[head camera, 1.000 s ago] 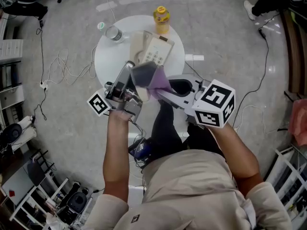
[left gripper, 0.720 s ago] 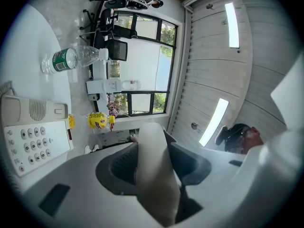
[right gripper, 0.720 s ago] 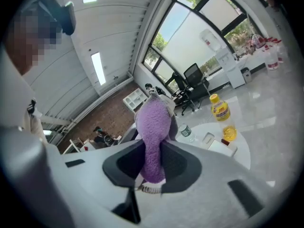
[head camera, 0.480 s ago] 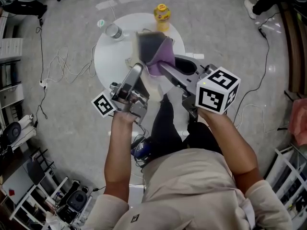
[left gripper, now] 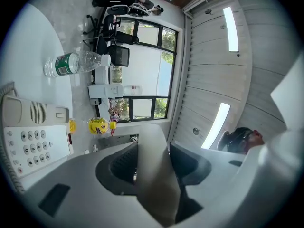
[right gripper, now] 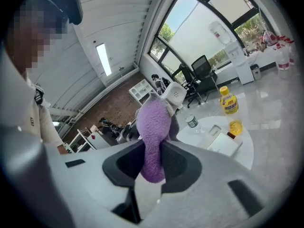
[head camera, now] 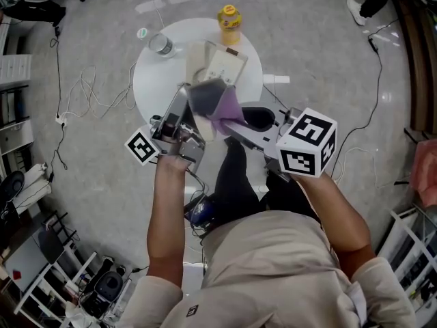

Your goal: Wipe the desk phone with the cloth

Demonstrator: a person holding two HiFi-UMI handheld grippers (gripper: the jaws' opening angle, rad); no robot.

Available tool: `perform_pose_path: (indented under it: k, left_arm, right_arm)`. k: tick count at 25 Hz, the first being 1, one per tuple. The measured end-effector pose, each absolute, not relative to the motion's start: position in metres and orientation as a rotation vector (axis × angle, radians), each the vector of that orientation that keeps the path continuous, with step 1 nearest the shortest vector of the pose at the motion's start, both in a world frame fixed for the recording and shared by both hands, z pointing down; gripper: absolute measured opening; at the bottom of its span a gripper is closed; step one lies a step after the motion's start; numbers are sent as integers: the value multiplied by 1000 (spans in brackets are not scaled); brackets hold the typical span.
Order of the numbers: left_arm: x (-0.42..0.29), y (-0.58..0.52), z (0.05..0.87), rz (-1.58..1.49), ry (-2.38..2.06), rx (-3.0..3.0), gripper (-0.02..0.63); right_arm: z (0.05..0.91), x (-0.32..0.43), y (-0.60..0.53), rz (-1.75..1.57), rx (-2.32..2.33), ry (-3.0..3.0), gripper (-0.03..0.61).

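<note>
Purple cloth point(head camera: 229, 108) near white desk phone point(head camera: 225, 67)

Beyond the left fingers point(left gripper: 118, 167) stands a tall dark-framed window point(left gripper: 142, 75) with greenery outside. To their far side, a pale slatted ceiling point(left gripper: 256, 80) carries two bright strip lights point(left gripper: 230, 23). Ahead of the right fingers point(right gripper: 180, 165), a wide window wall point(right gripper: 209, 27) lets daylight in over a black office chair point(right gripper: 202, 72) and a white water dispenser point(right gripper: 235, 61). Off to the left of those fingers are a brick wall point(right gripper: 111, 106) and white shelving point(right gripper: 142, 90). Below and beyond both pairs of fingers, a round white desk point(head camera: 153, 84) stands on a glossy grey floor point(head camera: 328, 46) strewn with cables point(head camera: 85, 91).
</note>
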State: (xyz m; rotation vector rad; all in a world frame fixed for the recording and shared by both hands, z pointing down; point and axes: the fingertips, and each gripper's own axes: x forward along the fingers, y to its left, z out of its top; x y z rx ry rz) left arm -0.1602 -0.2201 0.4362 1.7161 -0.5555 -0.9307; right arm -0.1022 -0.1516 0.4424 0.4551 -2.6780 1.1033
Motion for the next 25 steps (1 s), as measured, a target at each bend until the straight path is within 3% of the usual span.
perform_pose_path:
  k: [9,15,25]
  left_arm:
    - [-153,-226,440,-790,-636,1834,204]
    - [-147,-226,447,-615,-755,1978,202]
    - [-131,-224,460,-327,-960,2129,202]
  right_arm:
    - [447,-80,-151,1052,528,-2651,80]
    - [391,-58,-201,651,783,-2714,80]
    - [379,-130,-224,258,564,-2572,83]
